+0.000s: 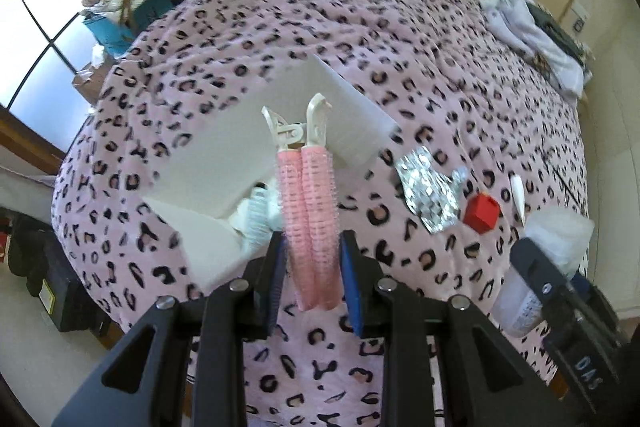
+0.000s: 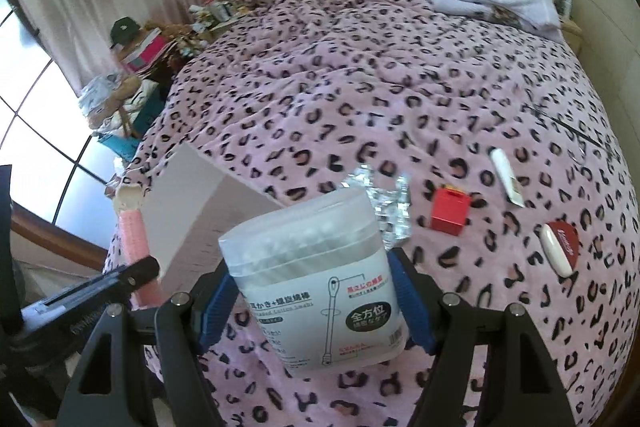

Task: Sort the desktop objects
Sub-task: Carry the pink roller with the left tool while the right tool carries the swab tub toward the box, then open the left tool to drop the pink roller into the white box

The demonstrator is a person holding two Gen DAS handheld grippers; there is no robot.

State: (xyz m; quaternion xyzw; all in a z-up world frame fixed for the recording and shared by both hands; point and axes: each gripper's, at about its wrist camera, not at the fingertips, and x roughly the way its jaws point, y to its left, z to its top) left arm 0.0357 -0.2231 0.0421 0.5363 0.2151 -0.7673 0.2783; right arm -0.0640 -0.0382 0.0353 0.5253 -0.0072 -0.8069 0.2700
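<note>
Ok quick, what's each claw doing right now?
Left claw: closed on the pink hair roller clip.
Right claw: closed on the cotton swab container.

Pink leopard-print blanket (image 1: 400, 39), red box (image 1: 482, 214)

Leopard-print bed (image 2: 360, 75): box (image 2: 192, 203), perhaps foil (image 2: 384, 199).

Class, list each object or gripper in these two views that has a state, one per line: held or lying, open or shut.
Left gripper: shut on pink hair-roller clip, lifted.
Right gripper: shut on translucent cotton-swab box, lid closed.
White open-topped box: open.
Red cube: lying on blanket.
Crumpled foil wrapper: lying.
White tube: lying.
</note>
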